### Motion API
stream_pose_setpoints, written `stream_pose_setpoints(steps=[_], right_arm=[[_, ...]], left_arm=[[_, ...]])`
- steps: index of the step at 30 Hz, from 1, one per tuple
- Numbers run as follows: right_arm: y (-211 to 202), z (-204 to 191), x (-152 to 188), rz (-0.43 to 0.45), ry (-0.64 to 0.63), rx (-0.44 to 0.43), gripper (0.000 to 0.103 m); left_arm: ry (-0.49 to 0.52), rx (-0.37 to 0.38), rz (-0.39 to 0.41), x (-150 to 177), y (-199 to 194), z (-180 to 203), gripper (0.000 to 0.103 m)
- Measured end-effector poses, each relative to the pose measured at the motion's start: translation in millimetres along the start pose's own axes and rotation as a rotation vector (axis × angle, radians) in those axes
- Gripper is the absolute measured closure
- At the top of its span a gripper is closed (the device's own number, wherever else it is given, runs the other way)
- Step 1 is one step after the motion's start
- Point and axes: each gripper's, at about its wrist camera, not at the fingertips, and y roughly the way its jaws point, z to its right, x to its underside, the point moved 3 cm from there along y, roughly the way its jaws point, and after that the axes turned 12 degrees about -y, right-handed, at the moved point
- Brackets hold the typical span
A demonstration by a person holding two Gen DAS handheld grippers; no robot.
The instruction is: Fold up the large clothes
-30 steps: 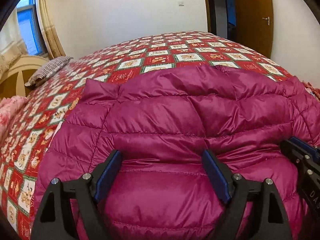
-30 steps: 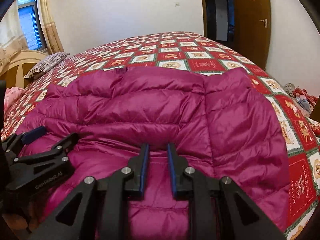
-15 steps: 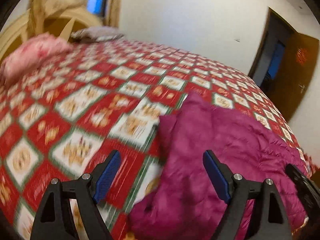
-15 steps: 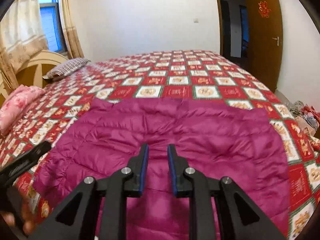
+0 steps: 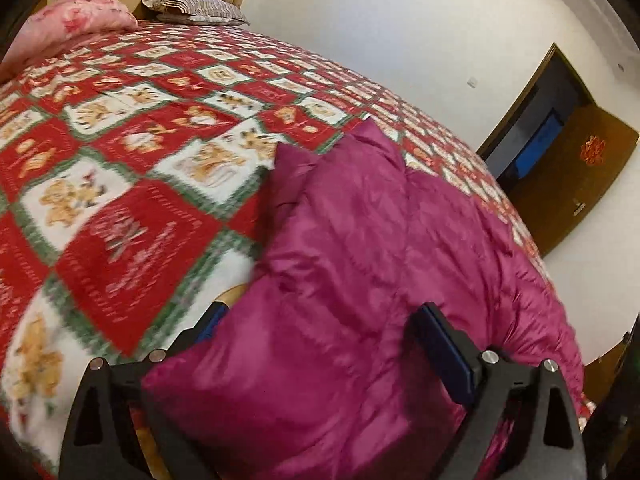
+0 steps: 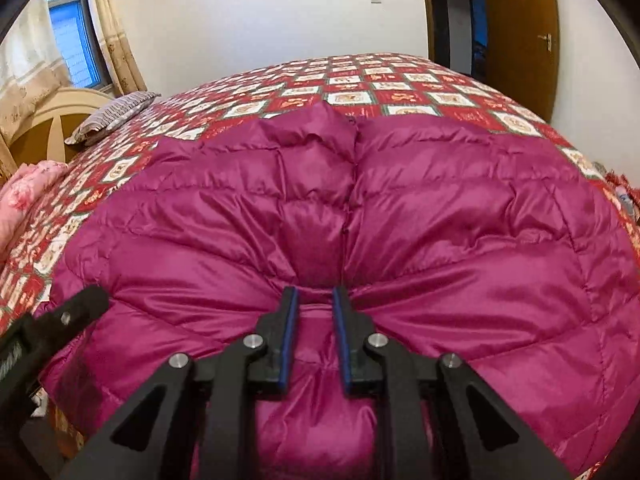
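Note:
A magenta quilted down jacket (image 6: 400, 208) lies spread on the bed. My right gripper (image 6: 314, 300) is shut on a bunched fold of the jacket at its near edge. In the left wrist view the jacket (image 5: 380, 240) fills the lower right. My left gripper (image 5: 320, 328) is open, its jaws wide apart around the jacket's near left corner, with fabric lying over the left finger. The left gripper's body also shows at the lower left of the right wrist view (image 6: 60, 320).
The bed has a red, white and green patchwork quilt (image 5: 120, 160). A pink folded blanket (image 5: 80, 16) and a striped pillow (image 6: 112, 116) lie by the headboard. A brown door (image 6: 520, 32) stands open beyond the bed.
My left gripper swung left off the jacket's middle, then came down over its left corner. My right gripper stayed shut on the fold and drew it nearer.

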Motion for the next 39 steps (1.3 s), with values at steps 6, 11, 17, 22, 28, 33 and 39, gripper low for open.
stream_pose_setpoints(steps=[6,11,17,22,28,33,39], right_arm=[[0.2,7.4,3.1,-0.001,0.053,-0.042,0.083],[-0.1,14.1,5.2,-0.009,0.137,-0.112,0.083],[-6.7,-6.4,8.0,-0.044,0.223,-0.308,0.084],[-7.0,-41.0,12.2,-0.063,0.271,-0.55,0.088],[-36.6,-6.0,15.9,0.023,0.306,-0.552,0.088],[-73.9,60.1,26.7,0.102,0.323,-0.391,0.088],[-97.9,108.7,47.2,0.125,0.367,-0.248,0.088]], left_arm=[[0.059,0.129,0.005,-9.2,-9.0,39.5,0.08],[0.126,0.267,-0.003,-17.0,-36.3,71.6,0.087],[0.295,0.361,-0.012,-8.3,-79.8,117.4,0.088],[0.511,0.31,0.03,4.2,-100.0,133.3,0.088],[0.673,0.253,0.104,28.7,-106.5,141.9,0.087],[0.787,0.243,0.111,59.1,-96.1,155.4,0.087],[0.919,0.229,0.088,99.5,-80.7,165.8,0.087]])
